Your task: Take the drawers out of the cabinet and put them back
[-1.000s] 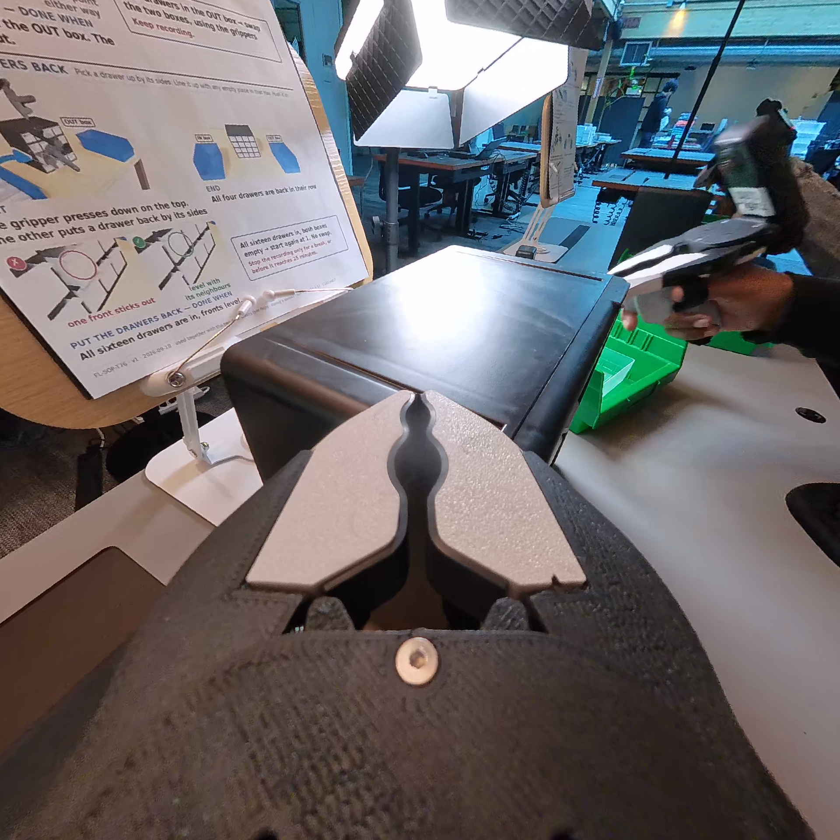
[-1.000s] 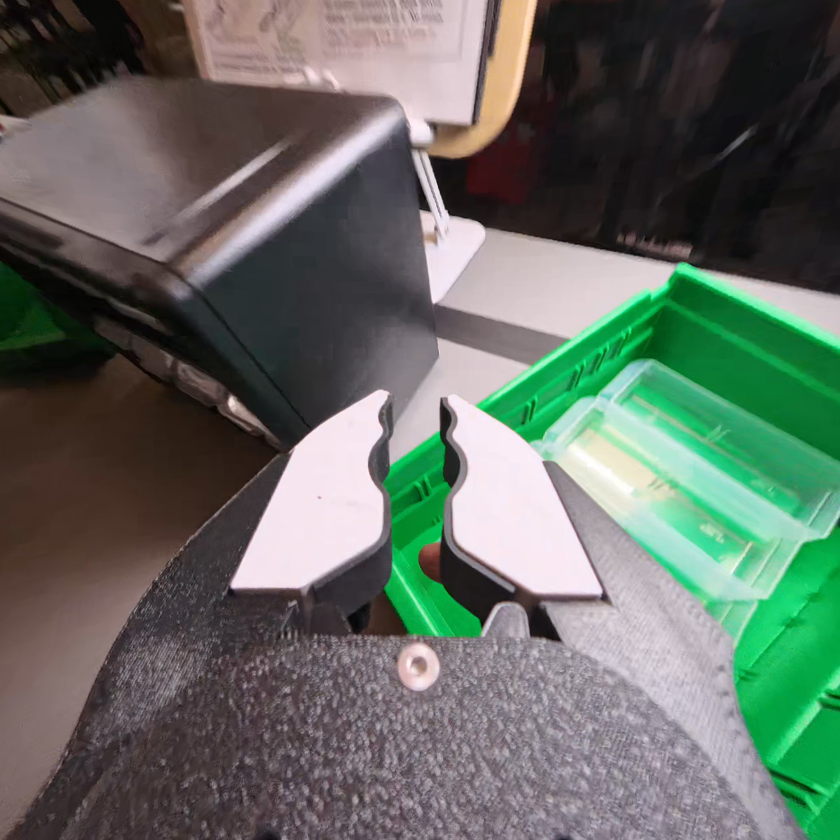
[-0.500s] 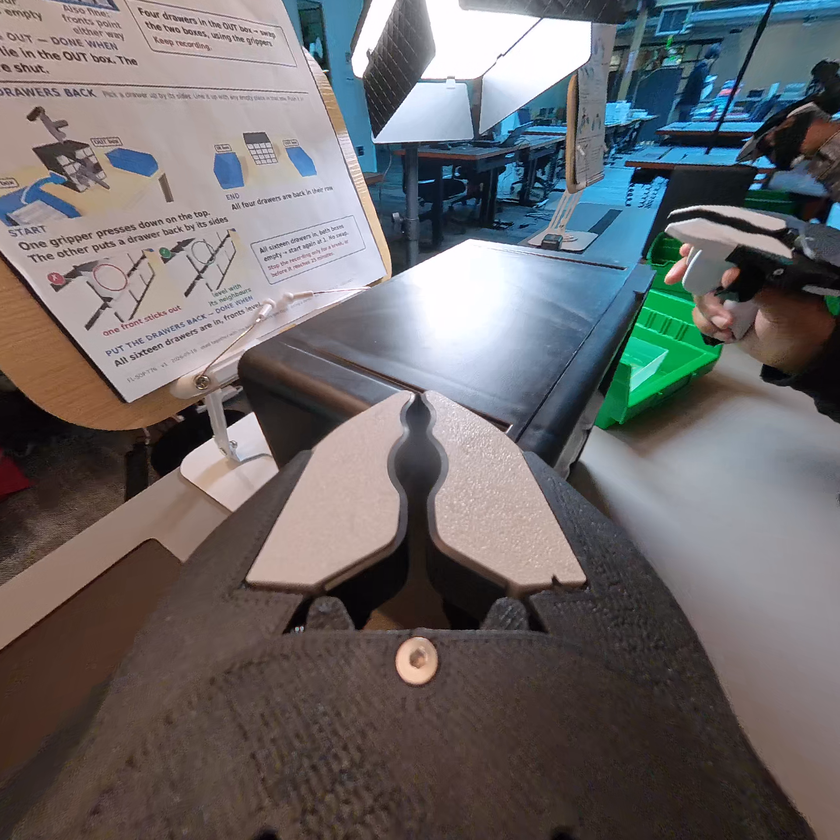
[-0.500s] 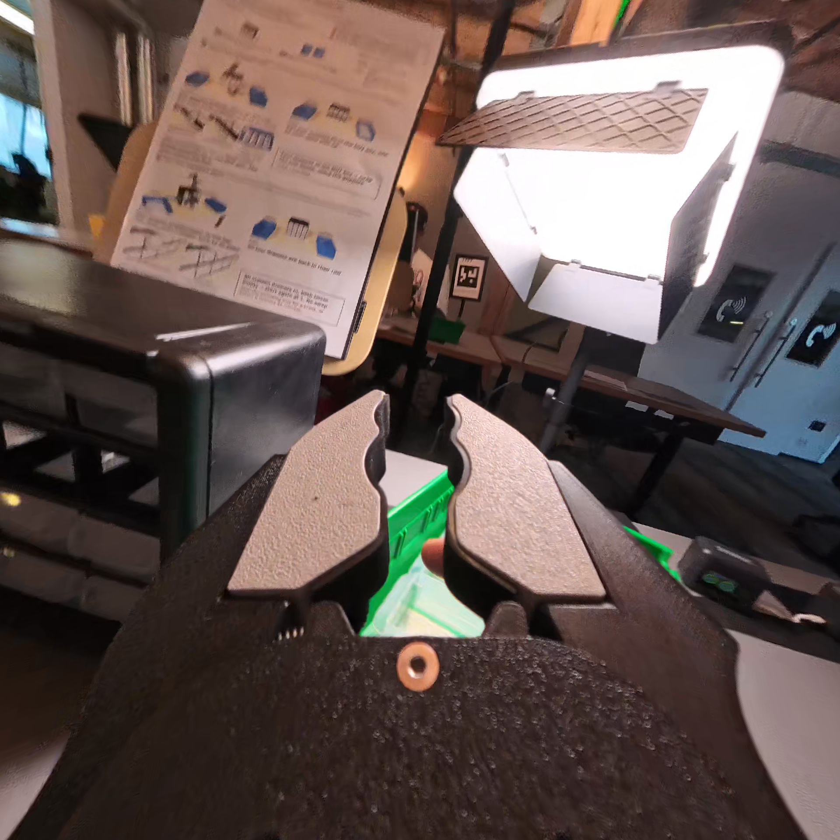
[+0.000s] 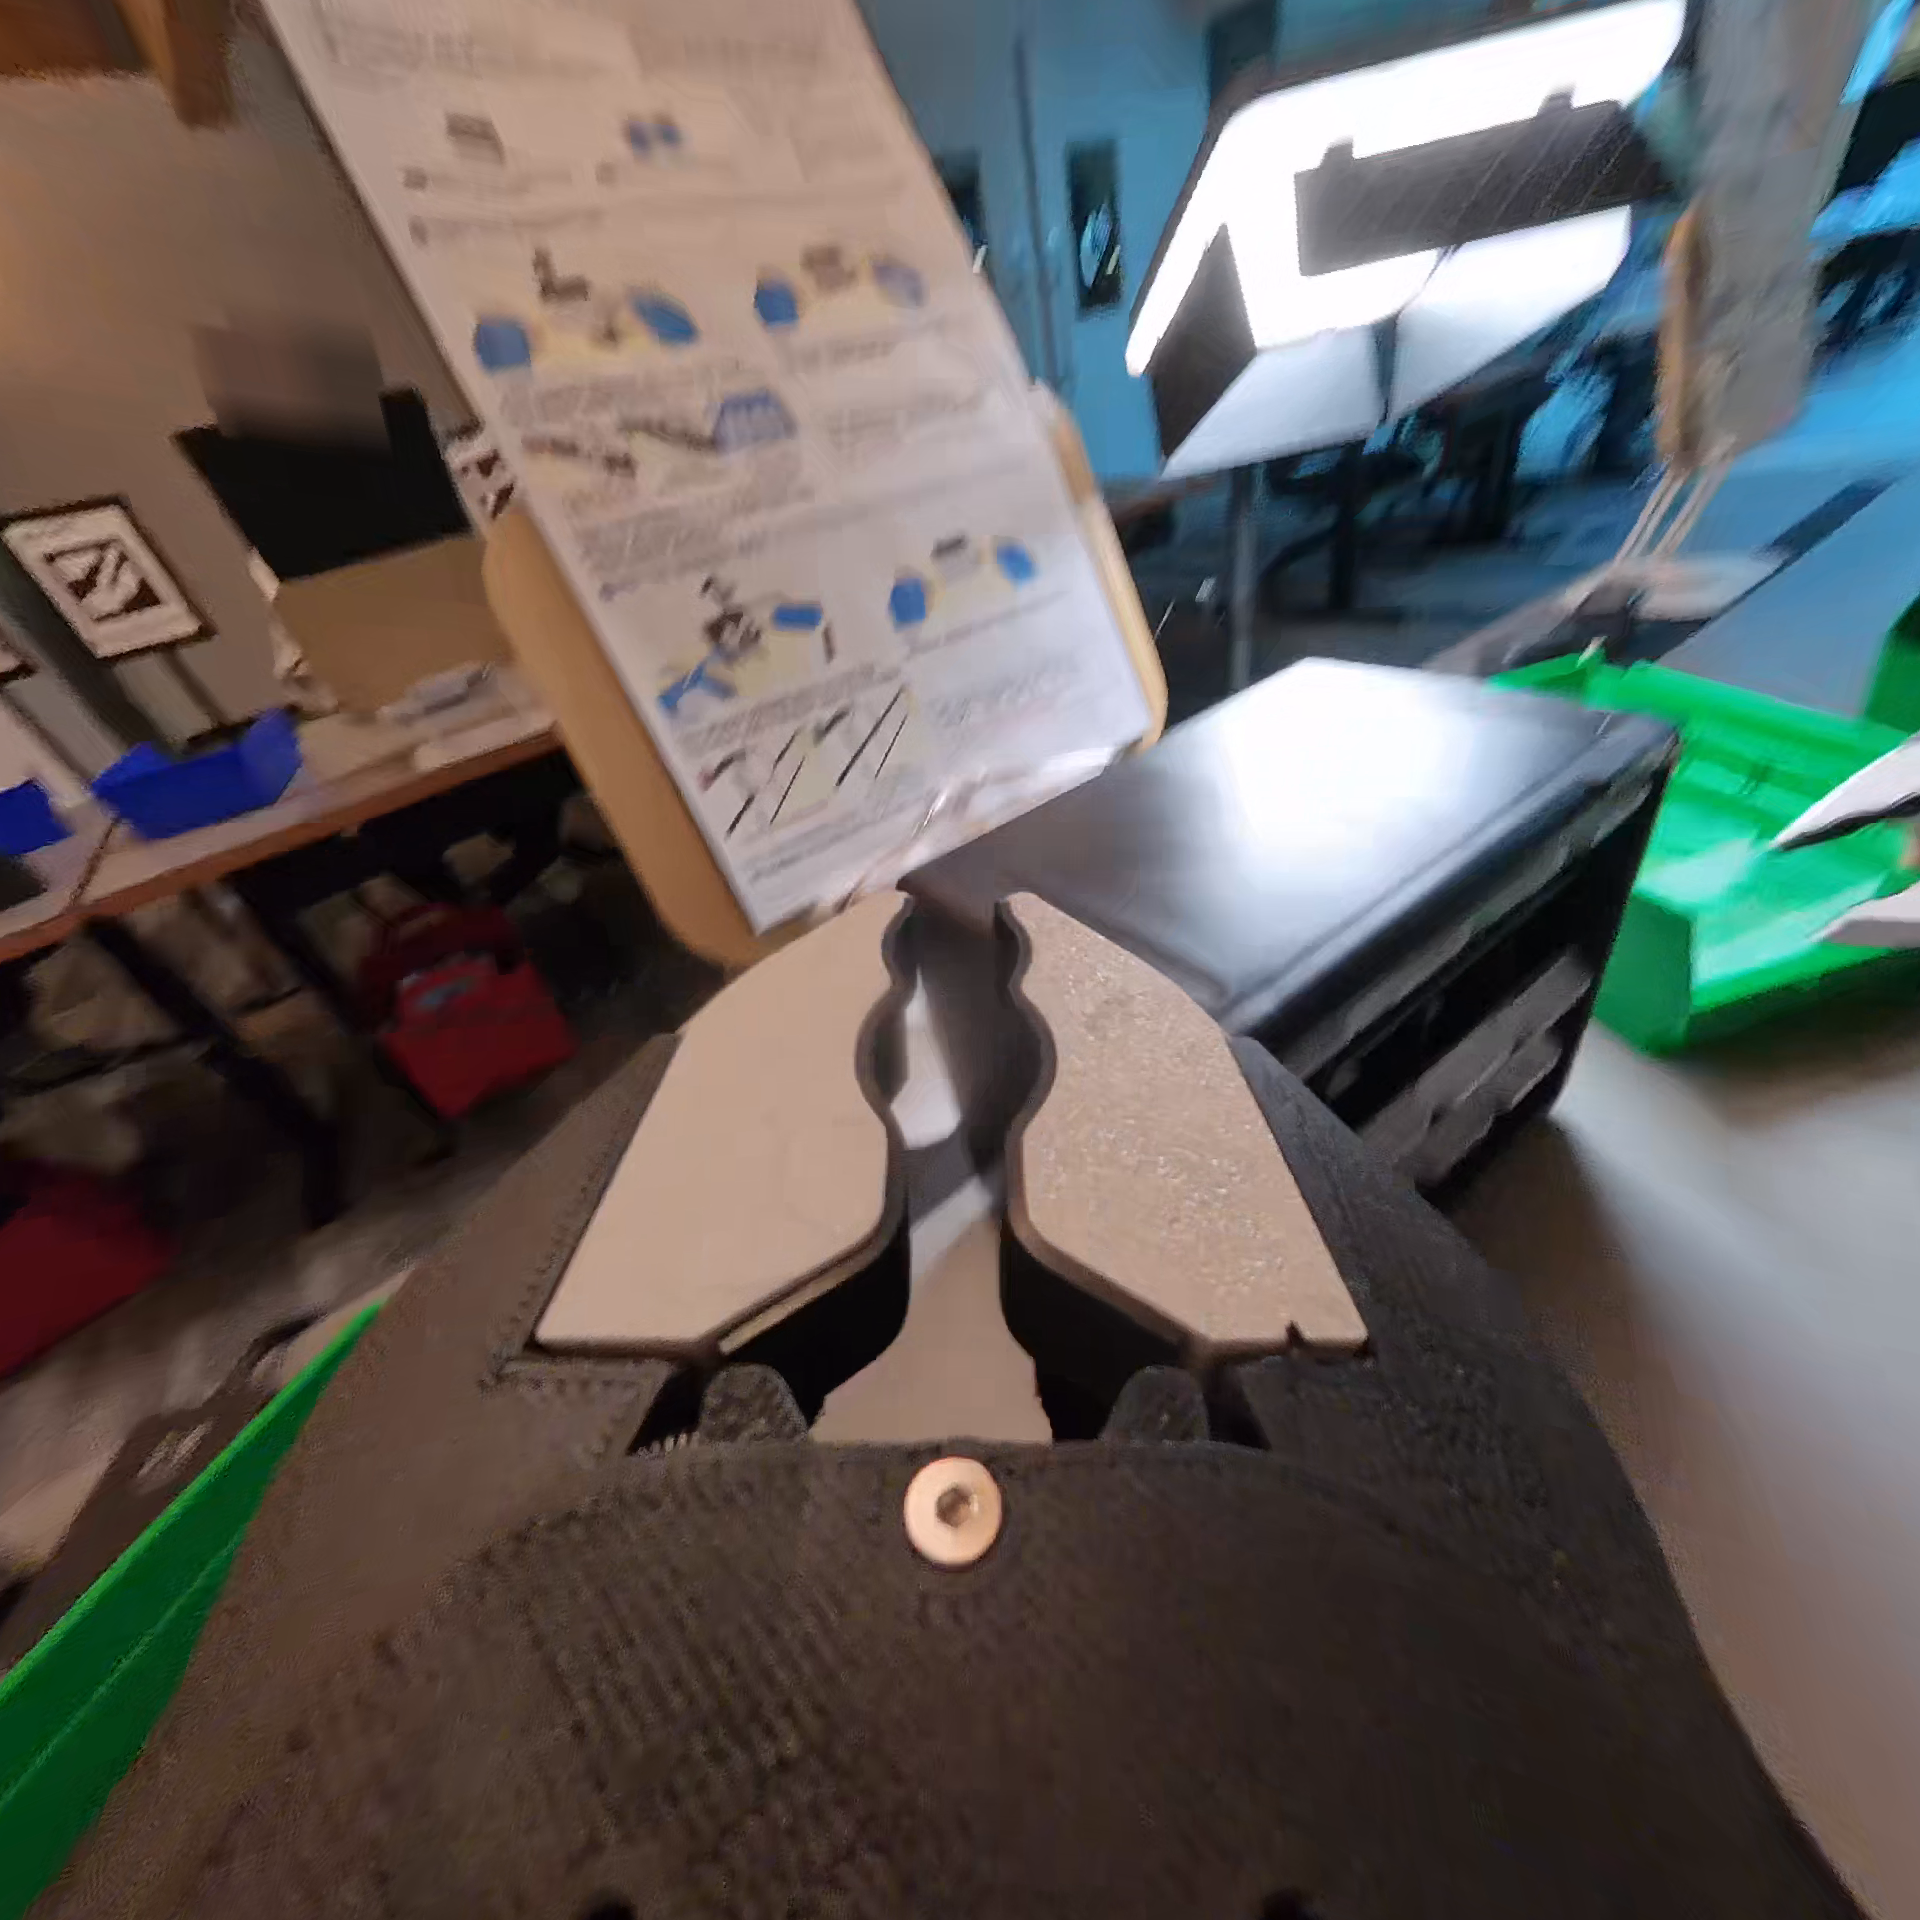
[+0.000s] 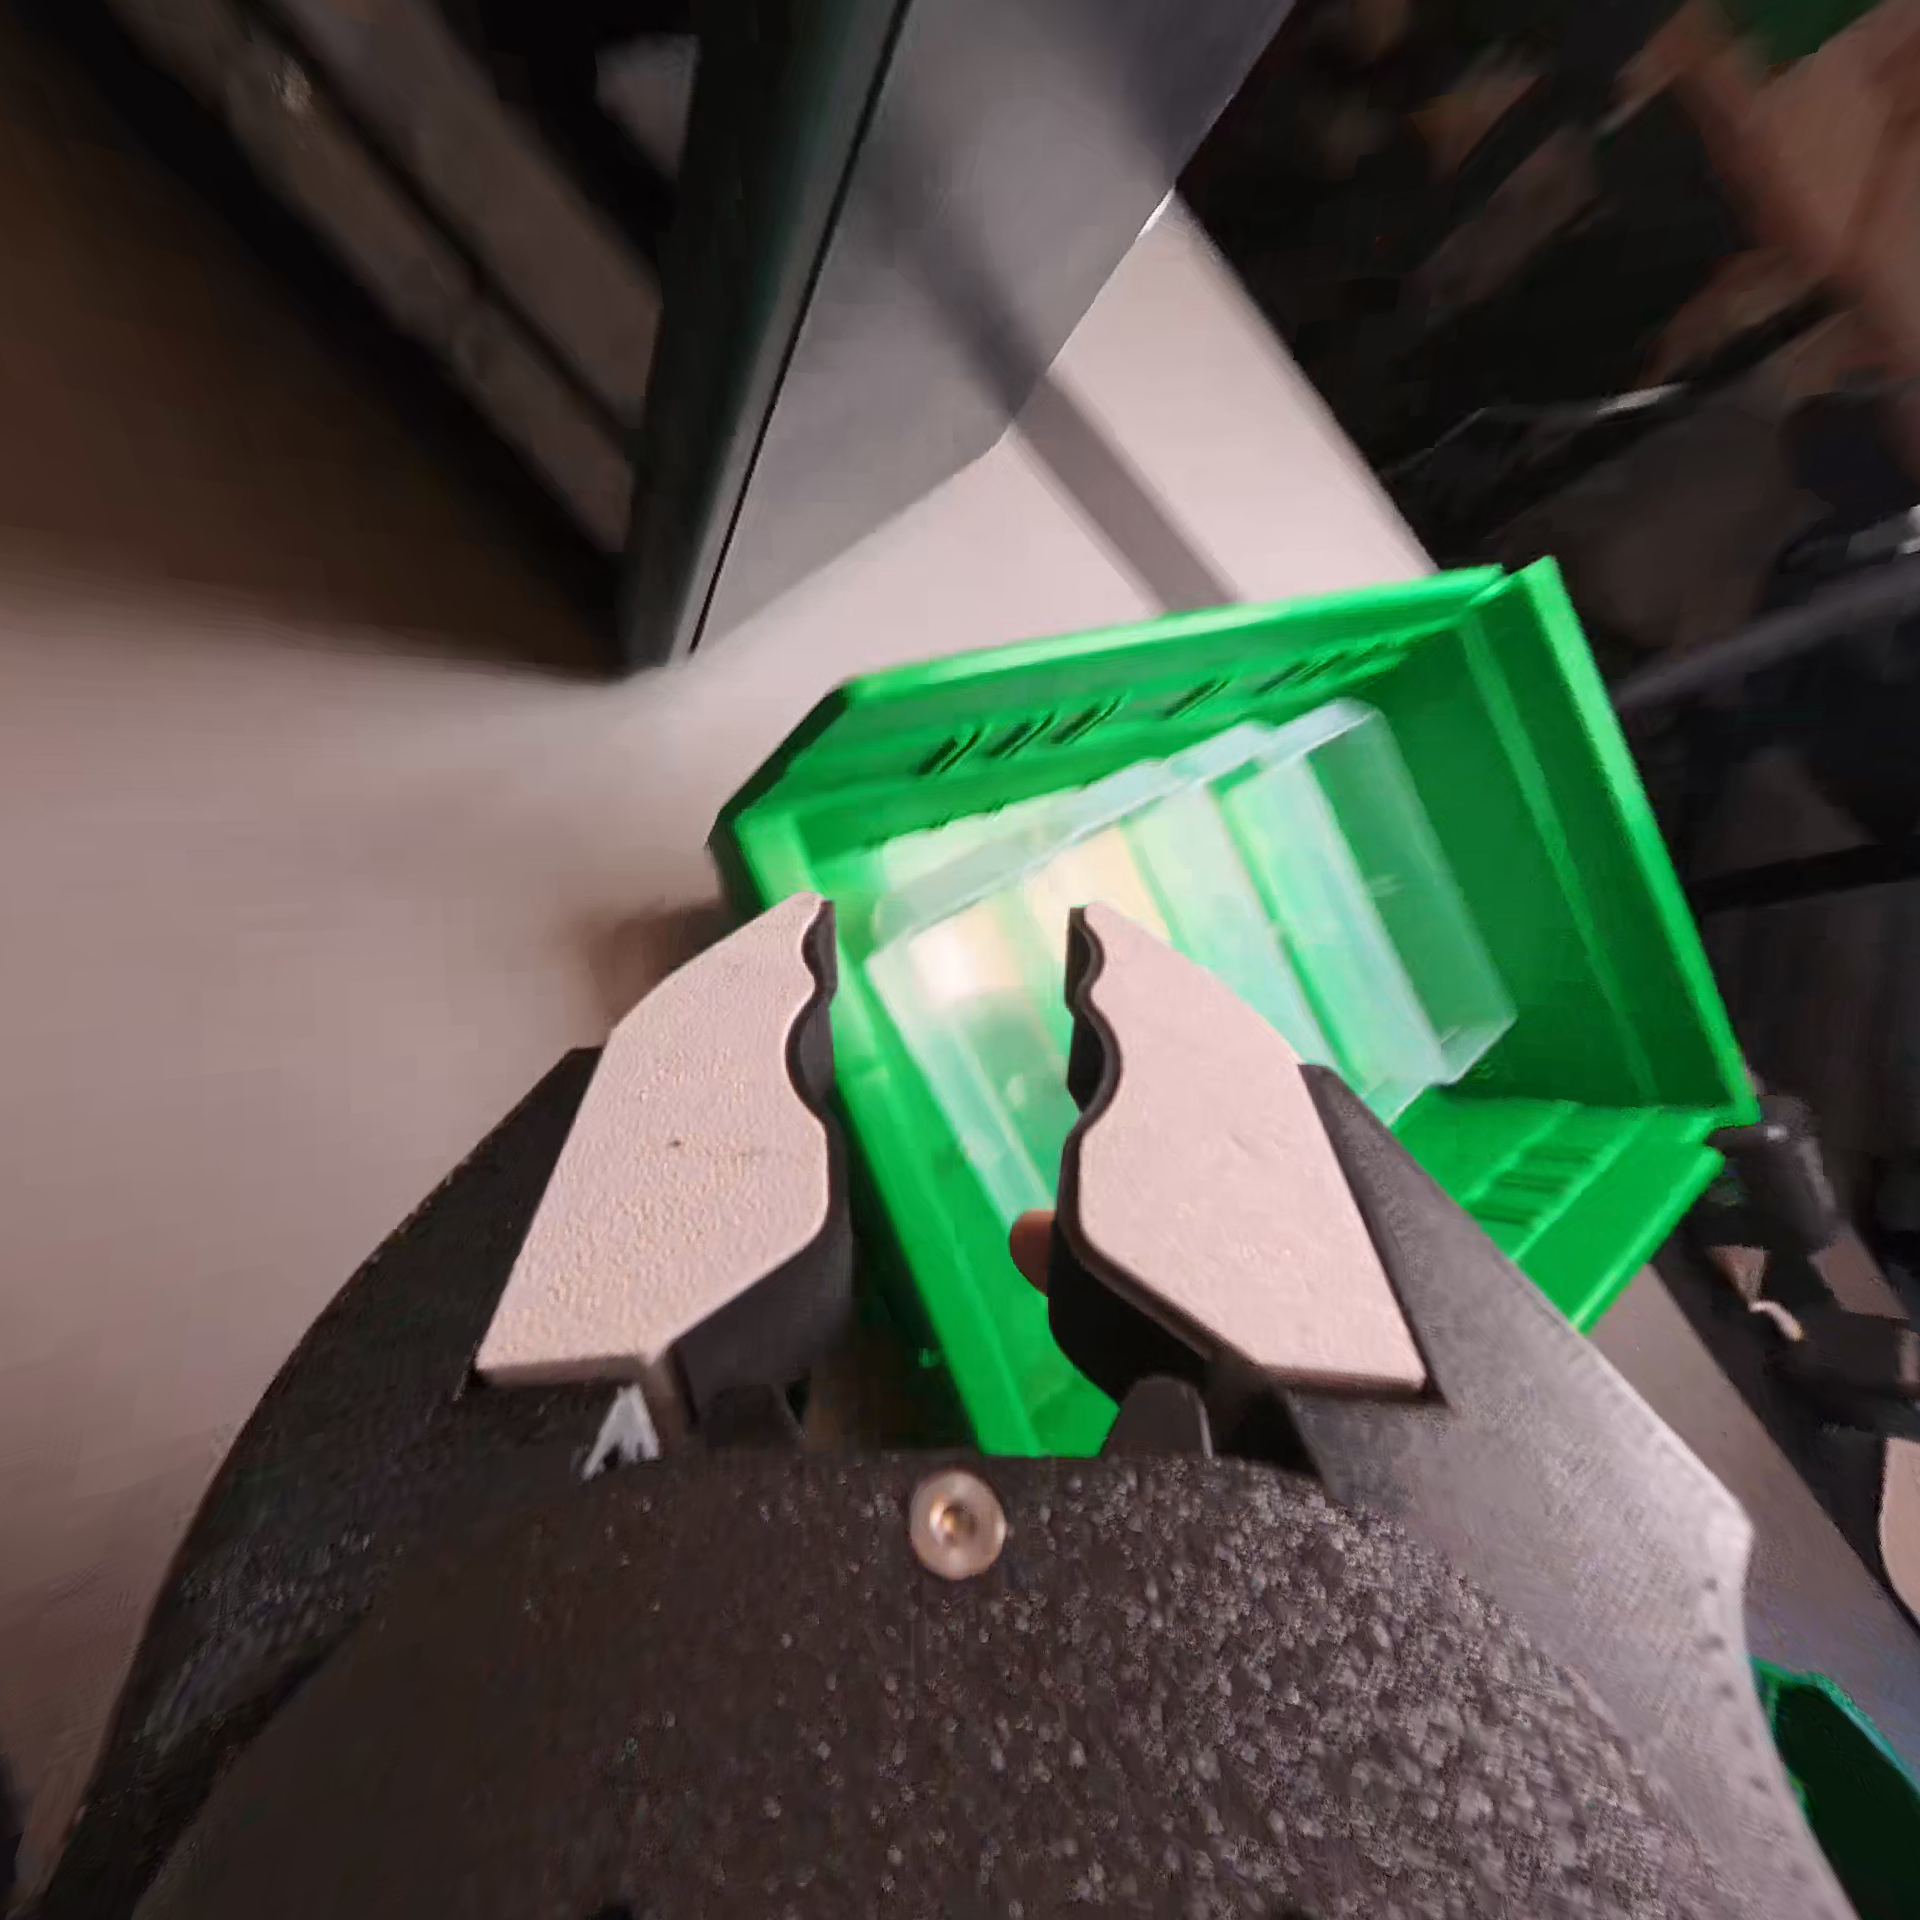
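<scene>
The left gripper (image 5: 954, 914), with its two flat grey fingers on a black textured body, has its jaws a narrow gap apart and nothing between them. It hangs over the pale grey tabletop (image 5: 1714, 1247), aimed at the back corner of the black plastic drawer cabinet (image 5: 1309, 821), which stands on that table just ahead. A bright glare lies on the cabinet's flat top; the dark drawer slots on its right face are too blurred to count.

The right gripper (image 6: 948, 914), of the same make, has its jaws spread wide and empty. It is poised above the near end of a green plastic bin (image 6: 1621, 790) that sits on the table beside the cabinet's dark side wall (image 6: 769, 312). Inside the bin lie clear plastic drawers (image 6: 1351, 894), at least two, side by side and overlapping; motion blur hides their exact number. A fingertip of the person shows under the right finger.

In the left wrist view the same green bin appears beyond the cabinet, with the right gripper's pale fingertips over it. A green bin edge (image 5: 156, 1538) cuts across the lower left corner. Behind the cabinet a white printed instruction sheet (image 5: 748, 416) leans on a wooden board. Farther back are a bright studio light panel (image 5: 1382, 260), a workbench with blue plastic bins (image 5: 197, 769), and red bags (image 5: 468, 1018) on the floor beneath.
</scene>
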`<state>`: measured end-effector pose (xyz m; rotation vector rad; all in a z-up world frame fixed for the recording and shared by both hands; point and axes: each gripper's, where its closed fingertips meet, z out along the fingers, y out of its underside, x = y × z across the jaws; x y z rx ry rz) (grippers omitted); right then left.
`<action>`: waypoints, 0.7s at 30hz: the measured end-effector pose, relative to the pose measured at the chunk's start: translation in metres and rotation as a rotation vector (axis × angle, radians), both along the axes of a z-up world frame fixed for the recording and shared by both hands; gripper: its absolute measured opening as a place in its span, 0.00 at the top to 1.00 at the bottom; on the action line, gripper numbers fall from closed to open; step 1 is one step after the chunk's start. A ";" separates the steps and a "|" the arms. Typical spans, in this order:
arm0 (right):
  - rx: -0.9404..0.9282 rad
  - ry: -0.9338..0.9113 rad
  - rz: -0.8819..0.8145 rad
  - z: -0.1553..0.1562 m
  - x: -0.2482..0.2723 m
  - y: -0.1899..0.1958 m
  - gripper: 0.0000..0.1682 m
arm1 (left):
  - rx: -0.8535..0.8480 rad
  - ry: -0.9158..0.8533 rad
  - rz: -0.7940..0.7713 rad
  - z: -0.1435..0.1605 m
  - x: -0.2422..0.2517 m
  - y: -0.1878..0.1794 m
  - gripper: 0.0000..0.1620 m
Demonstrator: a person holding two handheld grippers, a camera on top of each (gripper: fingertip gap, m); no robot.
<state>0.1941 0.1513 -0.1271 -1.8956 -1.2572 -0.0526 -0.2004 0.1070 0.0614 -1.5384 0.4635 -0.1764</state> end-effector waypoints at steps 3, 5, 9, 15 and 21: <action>-0.128 -0.274 0.032 -0.045 0.026 -0.014 0.70 | -0.135 0.150 0.095 -0.036 -0.032 -0.019 0.85; -0.152 -0.388 0.063 -0.065 0.036 -0.016 0.69 | -0.257 0.231 0.129 -0.075 -0.054 -0.034 0.80; -0.165 -0.475 0.112 -0.085 0.037 -0.013 0.76 | -0.528 0.316 0.163 -0.162 -0.093 -0.069 0.70; -0.148 -0.543 0.158 -0.086 0.030 -0.012 0.82 | -0.743 0.443 0.153 -0.240 -0.103 -0.094 0.59; -0.189 -0.571 0.222 -0.085 0.014 -0.064 0.82 | -0.814 0.659 0.184 -0.281 -0.109 -0.086 0.68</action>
